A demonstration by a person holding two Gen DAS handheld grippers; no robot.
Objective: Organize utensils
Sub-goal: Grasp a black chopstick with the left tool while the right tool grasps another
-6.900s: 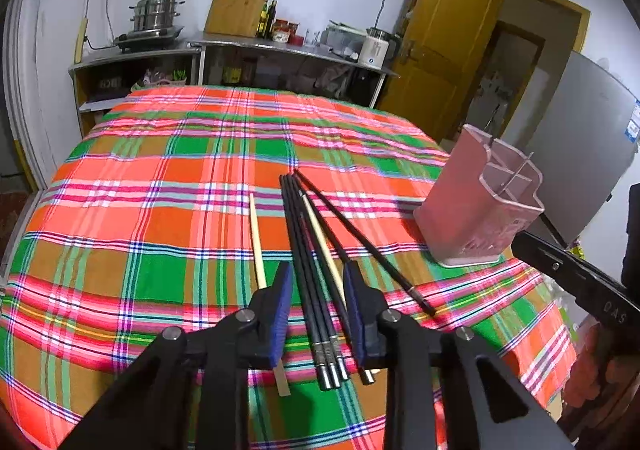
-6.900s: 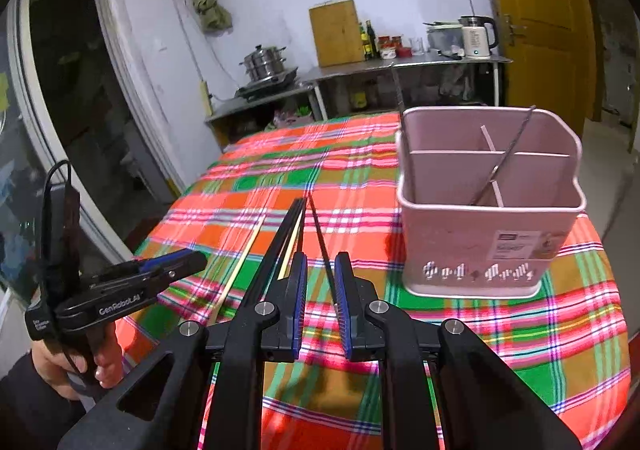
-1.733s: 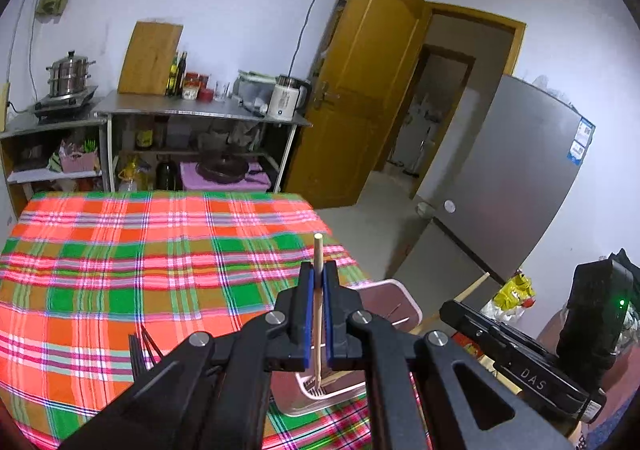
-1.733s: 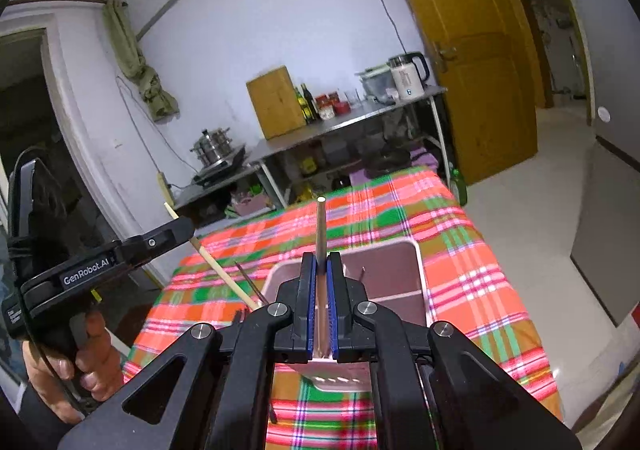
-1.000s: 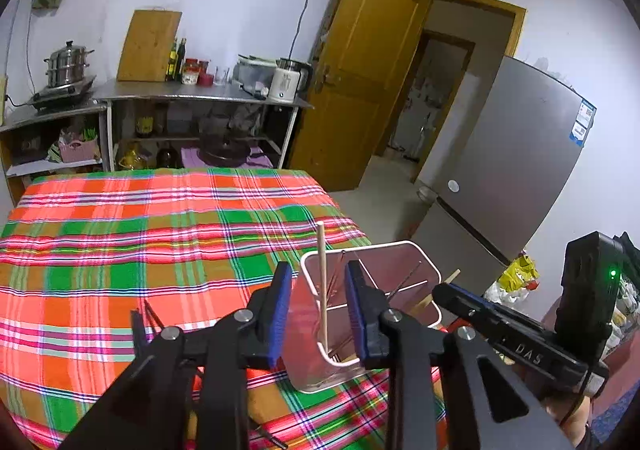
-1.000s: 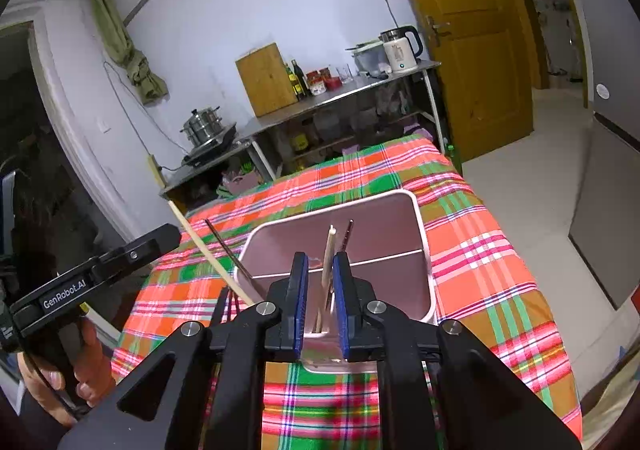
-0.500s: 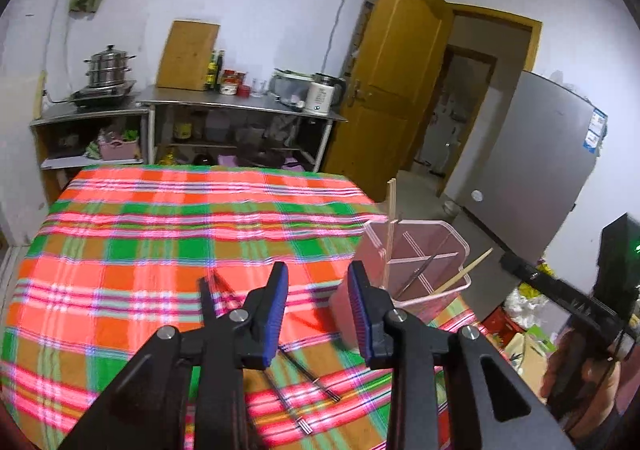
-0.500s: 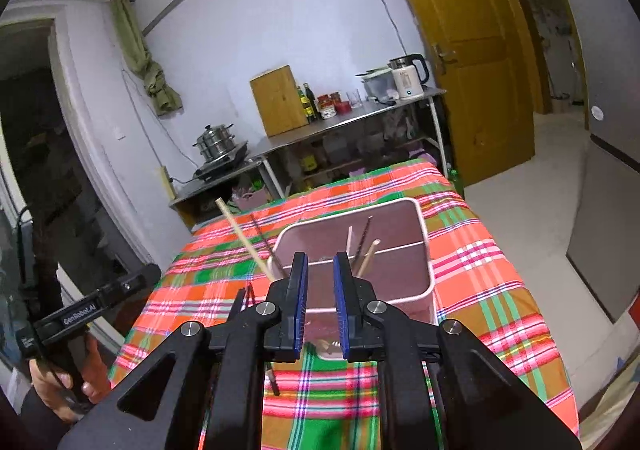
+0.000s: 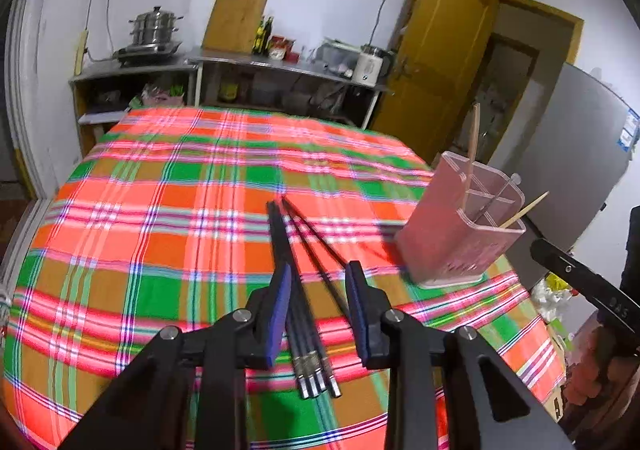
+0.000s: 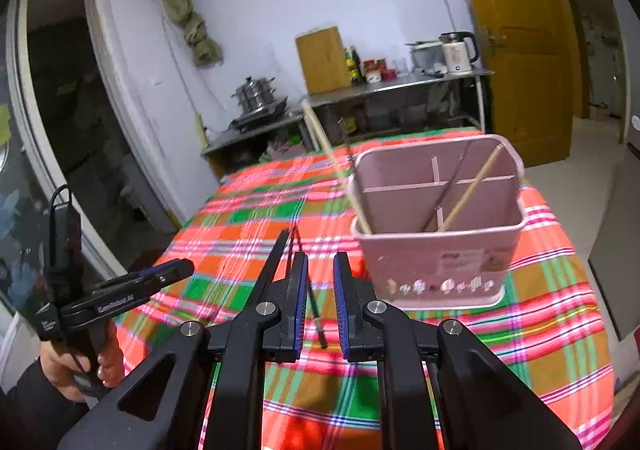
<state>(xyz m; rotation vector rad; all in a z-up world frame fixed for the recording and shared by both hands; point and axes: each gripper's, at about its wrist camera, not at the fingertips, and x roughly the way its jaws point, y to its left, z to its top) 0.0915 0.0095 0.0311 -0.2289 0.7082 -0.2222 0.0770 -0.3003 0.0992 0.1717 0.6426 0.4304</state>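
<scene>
We hold our left gripper (image 9: 316, 310) over the checked cloth (image 9: 160, 209), and its jaws are closing with a wide gap and nothing pinched. The black chopsticks (image 9: 298, 290) lie flat on the cloth under that gap, near the pink holder (image 9: 448, 250) and to its left in the left wrist view. Part of them hides behind the blue pads (we cannot count them well).

Our right gripper (image 10: 320, 298) has its jaws apart too, gripping nothing. One black chopstick (image 10: 316, 310) shows on the cloth through the gap, just in front of the holder.

Inside the holder, two wooden chopsticks (image 10: 468, 189) lean on its walls. Thin dark sticks lean there too, but they are hard to make out. Their bottoms are hidden by the holder's wall.

The hand (image 10: 80, 366) holding the left gripper is cut off at the edge, left of the holder.
</scene>
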